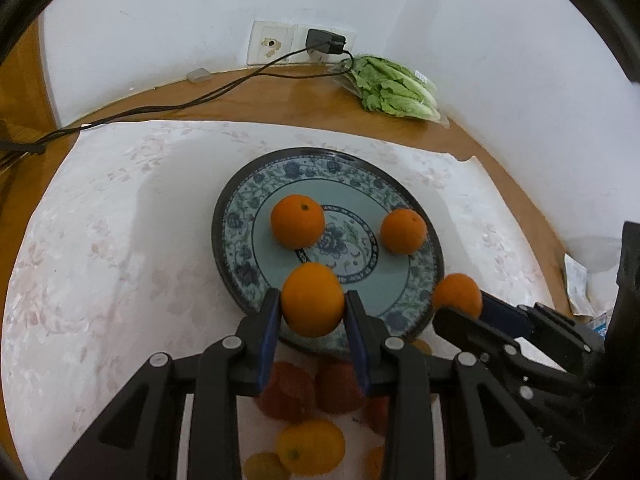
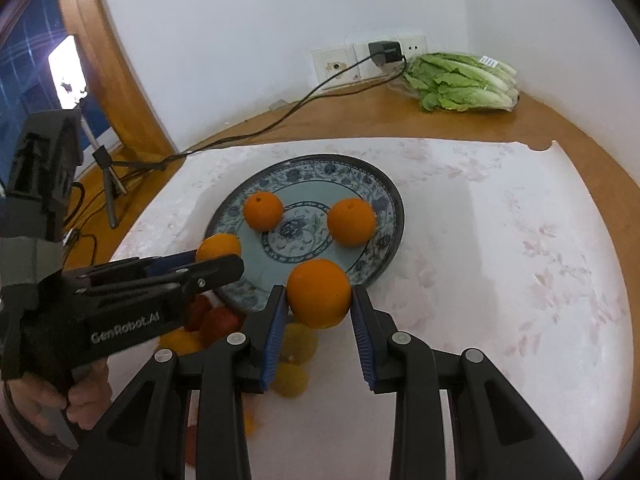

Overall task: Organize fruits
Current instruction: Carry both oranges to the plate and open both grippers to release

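Note:
My left gripper (image 1: 313,300) is shut on an orange (image 1: 312,300), held just above the near rim of a blue floral plate (image 1: 232,220). My right gripper (image 2: 320,292) is shut on another orange (image 2: 319,294) over the plate's (image 2: 384,200) near edge. Each gripper shows in the other view: the right gripper (image 1: 460,304) with its orange (image 1: 457,292) at the plate's right rim, the left gripper (image 2: 218,258) with its orange (image 2: 218,246) at the left rim. Two loose oranges (image 1: 298,221) (image 1: 403,231) lie on the plate.
Several red fruits (image 1: 288,392) and yellow-orange fruits (image 1: 312,444) lie blurred on the white cloth (image 1: 100,240) under the grippers. A bagged lettuce (image 1: 396,88) rests by the wall. A charger (image 1: 326,42) and its cable run left. A small tripod (image 2: 110,184) stands off the table.

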Motion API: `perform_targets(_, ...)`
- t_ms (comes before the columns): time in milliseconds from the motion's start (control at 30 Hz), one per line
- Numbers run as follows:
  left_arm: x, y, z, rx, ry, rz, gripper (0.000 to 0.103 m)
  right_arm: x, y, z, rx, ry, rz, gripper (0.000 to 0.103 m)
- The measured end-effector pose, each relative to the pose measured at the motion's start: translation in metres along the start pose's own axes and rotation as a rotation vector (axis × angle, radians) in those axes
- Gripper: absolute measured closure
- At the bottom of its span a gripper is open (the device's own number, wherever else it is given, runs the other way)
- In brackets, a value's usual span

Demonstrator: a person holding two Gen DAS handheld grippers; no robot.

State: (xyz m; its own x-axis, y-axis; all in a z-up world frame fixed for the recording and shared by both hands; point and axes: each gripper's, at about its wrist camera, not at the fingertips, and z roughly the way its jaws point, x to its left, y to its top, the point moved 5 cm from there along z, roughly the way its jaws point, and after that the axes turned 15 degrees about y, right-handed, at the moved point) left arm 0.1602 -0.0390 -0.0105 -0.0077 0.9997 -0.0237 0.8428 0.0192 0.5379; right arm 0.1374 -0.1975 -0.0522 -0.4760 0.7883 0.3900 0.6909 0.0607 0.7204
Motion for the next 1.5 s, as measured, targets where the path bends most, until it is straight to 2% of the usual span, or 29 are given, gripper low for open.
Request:
perform_targets(367, -0.004, 0.006, 0.015, -0.002, 0.023, 0.006, 0.070, -0.009, 0.009, 0.016, 0.001, -0.036, -0.030, 0.070)
perform_targets(567, -0.010, 0.011, 0.021, -0.005, 0.042, 0.035, 0.070, -0.010, 0.011, 0.019, -0.005, -0.032, -0.037, 0.070)
perform_targets(867, -0.005, 0.014, 0.022, -0.007, 0.038, 0.020, 0.070, -0.008, 0.012, 0.033, 0.014, -0.023, -0.039, 0.070)
perform_targets(1000, -0.001, 0.014, 0.020, -0.008, 0.040, 0.008, 0.063, -0.007, 0.012, 0.033, 0.020, -0.017, -0.038, 0.069)
perform_targets(1233, 0.009, 0.012, 0.001, -0.007, 0.036, -0.022, 0.052, -0.001, 0.013, 0.021, -0.005, 0.003, -0.029, 0.058)
perform_targets(1367, 0.015, 0.009, -0.014, -0.017, 0.045, -0.031, 0.043, 0.009, 0.012, 0.013, -0.009, 0.015, -0.035, 0.057)
perform_targets(1500, 0.019, 0.003, -0.028, -0.019, 0.032, -0.031, 0.042, 0.022, 0.007, 0.003, -0.014, 0.030, -0.052, 0.055)
